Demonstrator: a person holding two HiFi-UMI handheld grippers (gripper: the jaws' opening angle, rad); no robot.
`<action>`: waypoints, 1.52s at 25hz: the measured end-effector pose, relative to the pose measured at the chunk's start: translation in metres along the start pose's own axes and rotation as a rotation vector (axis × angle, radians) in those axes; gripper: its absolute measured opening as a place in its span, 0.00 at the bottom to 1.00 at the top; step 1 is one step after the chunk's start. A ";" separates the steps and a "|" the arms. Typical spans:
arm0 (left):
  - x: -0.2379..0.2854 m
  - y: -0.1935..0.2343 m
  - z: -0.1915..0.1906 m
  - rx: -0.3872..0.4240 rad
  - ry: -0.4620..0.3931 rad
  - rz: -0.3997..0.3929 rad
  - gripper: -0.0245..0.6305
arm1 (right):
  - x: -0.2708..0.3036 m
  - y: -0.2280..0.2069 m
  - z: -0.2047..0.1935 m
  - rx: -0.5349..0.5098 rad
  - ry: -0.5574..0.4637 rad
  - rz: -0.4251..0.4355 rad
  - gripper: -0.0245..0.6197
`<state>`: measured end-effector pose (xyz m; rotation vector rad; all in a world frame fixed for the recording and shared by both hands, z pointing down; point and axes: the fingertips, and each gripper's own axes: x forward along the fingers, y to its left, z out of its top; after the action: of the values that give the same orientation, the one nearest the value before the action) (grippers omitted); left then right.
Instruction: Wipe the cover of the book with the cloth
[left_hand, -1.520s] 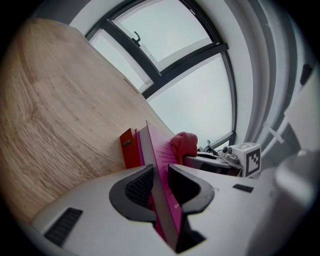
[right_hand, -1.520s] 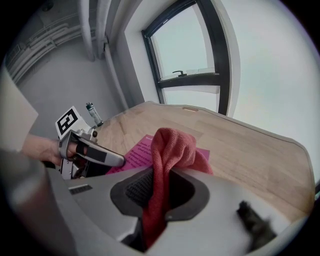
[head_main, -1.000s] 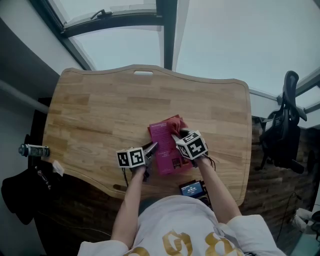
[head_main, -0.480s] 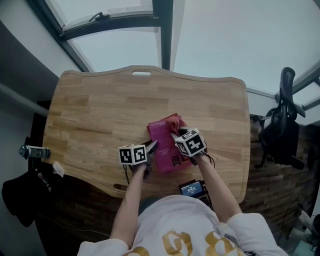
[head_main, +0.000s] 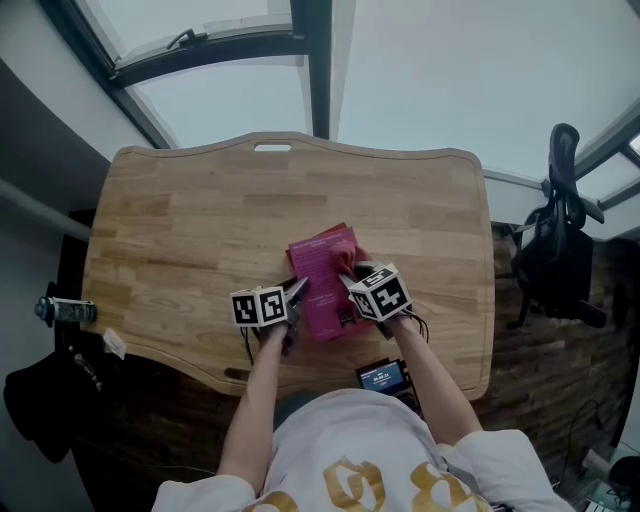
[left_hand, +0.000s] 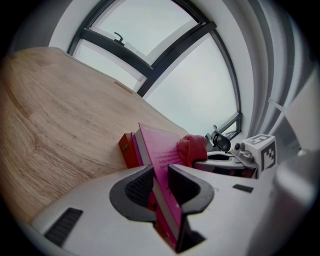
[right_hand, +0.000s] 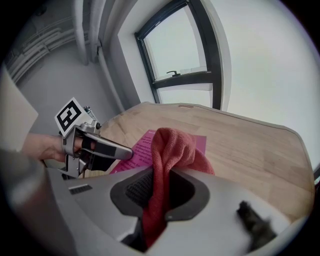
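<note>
Head view: the book (head_main: 318, 275) lies close to the near edge of the table (head_main: 190, 220), slightly right of its middle. The left gripper (head_main: 293, 296) is clamped on the book's left edge, near the near corner, and steadies it; that hold is unchanged over the last second. The right gripper (head_main: 351, 272) is closed on the cloth (head_main: 346, 258).

Change: a second ago the cloth bunched past the book's far right corner. It now rests on the far right part of the cover, drawn back toward the near edge. This reads as a wiping stroke under way, with the near part of the cover still to be passed.

Clearance: bare wood is open toward the far edge and both sides. The near edge sits just behind both grippers, so pull-back room is limited.
</note>
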<state>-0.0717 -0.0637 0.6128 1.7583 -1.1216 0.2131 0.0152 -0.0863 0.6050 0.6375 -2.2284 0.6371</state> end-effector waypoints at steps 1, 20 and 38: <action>0.000 0.000 0.000 0.001 0.000 0.000 0.18 | -0.001 0.001 -0.002 0.002 0.000 0.000 0.15; 0.001 -0.001 0.001 0.000 0.006 -0.012 0.18 | -0.018 0.014 -0.027 0.063 -0.009 0.013 0.15; 0.001 -0.001 0.002 0.004 0.007 -0.021 0.19 | -0.019 0.040 -0.036 0.073 0.004 0.047 0.15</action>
<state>-0.0714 -0.0655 0.6121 1.7709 -1.0976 0.2083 0.0201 -0.0295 0.6032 0.6214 -2.2301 0.7455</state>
